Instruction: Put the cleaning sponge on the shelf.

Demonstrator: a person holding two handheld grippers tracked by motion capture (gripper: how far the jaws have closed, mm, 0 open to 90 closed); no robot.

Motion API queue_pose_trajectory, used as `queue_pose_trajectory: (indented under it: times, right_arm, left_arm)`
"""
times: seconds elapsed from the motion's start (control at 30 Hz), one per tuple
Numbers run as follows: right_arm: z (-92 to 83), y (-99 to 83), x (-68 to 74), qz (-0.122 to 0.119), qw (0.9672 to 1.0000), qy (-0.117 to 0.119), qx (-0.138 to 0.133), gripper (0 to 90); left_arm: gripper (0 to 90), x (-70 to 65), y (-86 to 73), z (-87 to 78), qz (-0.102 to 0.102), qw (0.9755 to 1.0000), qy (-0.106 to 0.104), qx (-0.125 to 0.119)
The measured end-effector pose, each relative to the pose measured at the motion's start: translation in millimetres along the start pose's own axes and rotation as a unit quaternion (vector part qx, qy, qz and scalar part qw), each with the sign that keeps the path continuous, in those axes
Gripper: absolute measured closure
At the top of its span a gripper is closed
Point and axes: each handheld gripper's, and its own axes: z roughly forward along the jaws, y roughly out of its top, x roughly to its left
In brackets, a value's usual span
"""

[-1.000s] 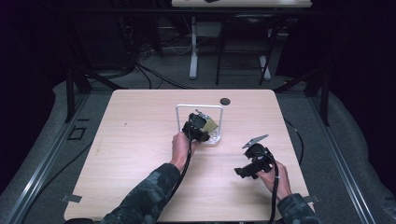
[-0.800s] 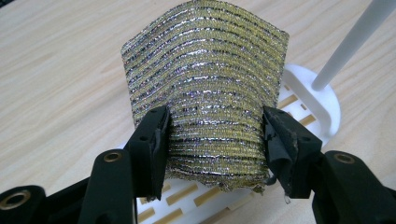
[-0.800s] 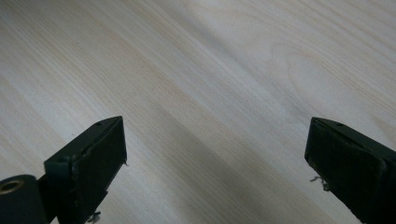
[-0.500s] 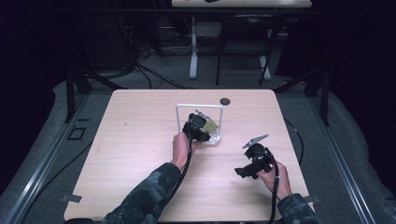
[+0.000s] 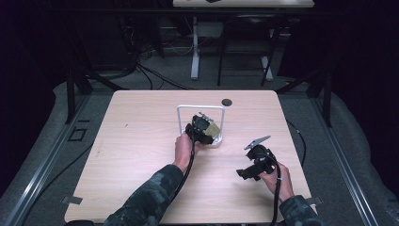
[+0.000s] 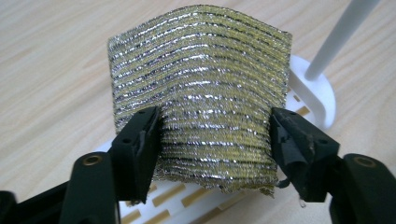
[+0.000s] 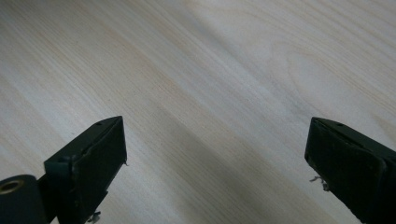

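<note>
Left tongs unmoved, still clamped on metallic sponge.

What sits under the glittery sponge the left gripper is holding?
Under the sponge sits a white slotted rack with an upright white rod; wood table shows through its slots. The rack's middle is covered by the sponge.
</note>
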Motion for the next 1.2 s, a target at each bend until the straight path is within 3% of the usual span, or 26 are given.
queue_pose_trajectory:
  times: [0.23, 0.43, 0.7, 1.2]
  right_arm:
    - [-0.2, -0.3, 0.2, 0.002, 1.0, -0.001, 0.0, 4.9]
    - [-0.9, -0.8, -0.6, 0.005, 1.0, -0.002, -0.001, 4.9]
    - [-1.3, -0.8, 0.1, 0.003, 1.0, -0.003, -0.001, 4.8]
    - [-2.1, -0.7, 0.3, 0.001, 1.0, -0.007, -0.003, 4.8]
  left_arm:
    - [24.4, -1.7, -0.8, 0.1, -0.002, 1.0, -0.005, 0.004]
    - [21.3, 3.0, -2.8, -2.8, -0.011, 0.9997, -0.019, 0.004]
    - [19.9, 1.9, -6.8, -13.7, -0.003, 0.9995, -0.032, -0.005]
    - [14.7, 13.8, -17.6, -55.0, 0.027, 0.9965, -0.078, -0.01]
